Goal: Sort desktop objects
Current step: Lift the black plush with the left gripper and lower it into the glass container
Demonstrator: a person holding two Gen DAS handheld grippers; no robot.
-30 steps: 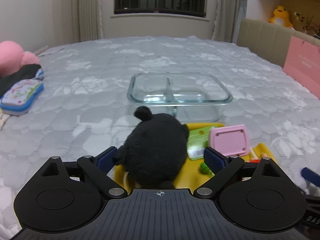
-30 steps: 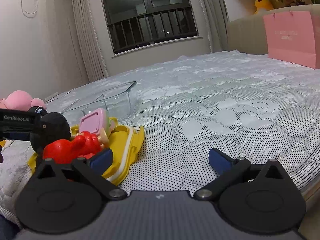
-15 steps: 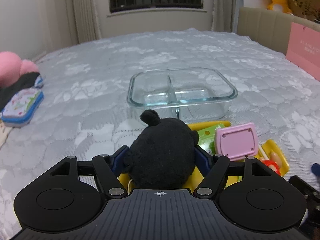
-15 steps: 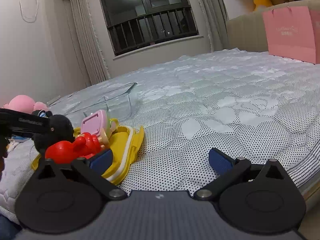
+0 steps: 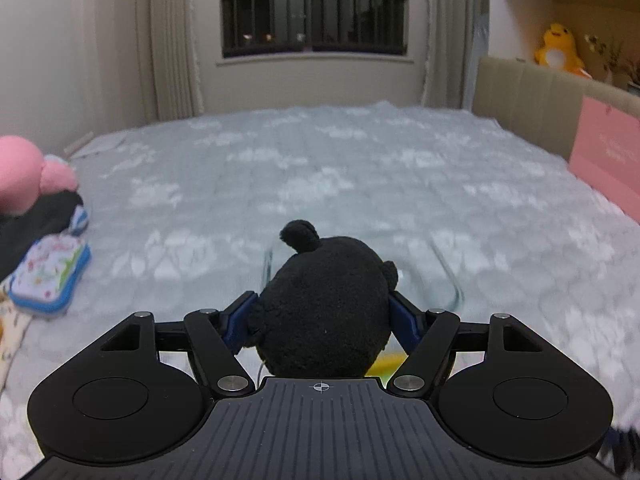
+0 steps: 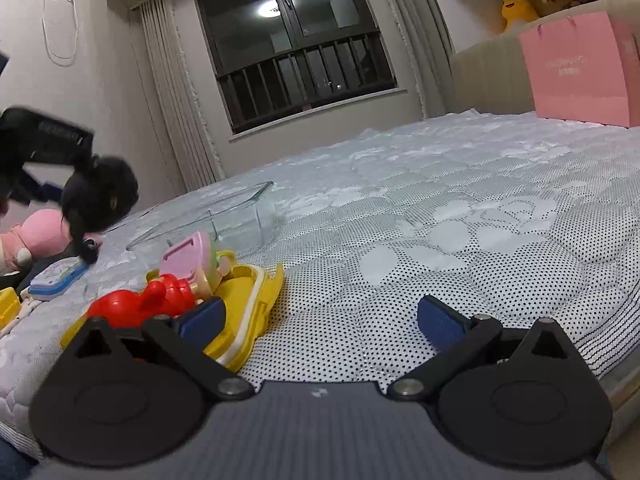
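My left gripper (image 5: 322, 320) is shut on a black plush toy (image 5: 324, 304) and holds it in the air above the bed. The right wrist view shows that toy (image 6: 100, 200) hanging high at the left. A divided glass container (image 6: 216, 224) stands on the bed; in the left wrist view its blurred rim (image 5: 448, 276) shows behind the plush. A yellow tray (image 6: 244, 308) holds a red toy (image 6: 140, 306) and a pink toy (image 6: 188, 254). My right gripper (image 6: 320, 320) is open and empty, low over the bed beside the tray.
A pink plush (image 5: 24, 176) and a blue-edged patterned case (image 5: 50, 276) lie at the left of the bed. A pink paper bag (image 6: 580, 72) stands by the headboard at the right. A yellow duck plush (image 5: 558, 48) sits on the shelf.
My left gripper closed on the black plush and lifted it off the yellow tray, up and toward the glass container. The right gripper stayed open in place.
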